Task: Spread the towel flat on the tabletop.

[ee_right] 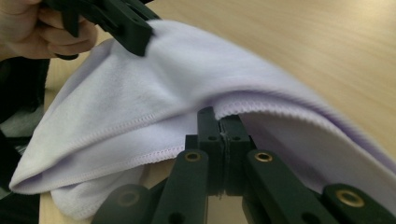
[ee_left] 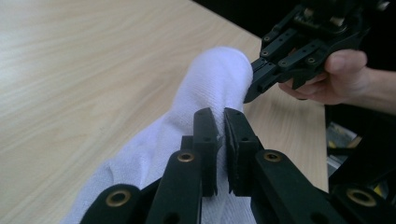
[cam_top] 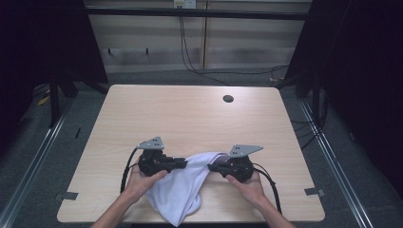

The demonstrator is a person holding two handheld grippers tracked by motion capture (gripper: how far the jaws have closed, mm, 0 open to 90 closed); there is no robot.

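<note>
A white, soft terry-knit cloth with a stitched hem (cam_top: 183,183) sits low in the centre of the high view, on the near part of the table; its upper edge is lifted and stretched into a ridge, while the rest sags in loose folds down to the table's front edge at the bottom of the frame; in the left gripper view it (ee_left: 205,98) forms a rounded hump at mid-frame; in the right gripper view it (ee_right: 187,88) arches across the frame, its hemmed edges doubled beneath.
</note>
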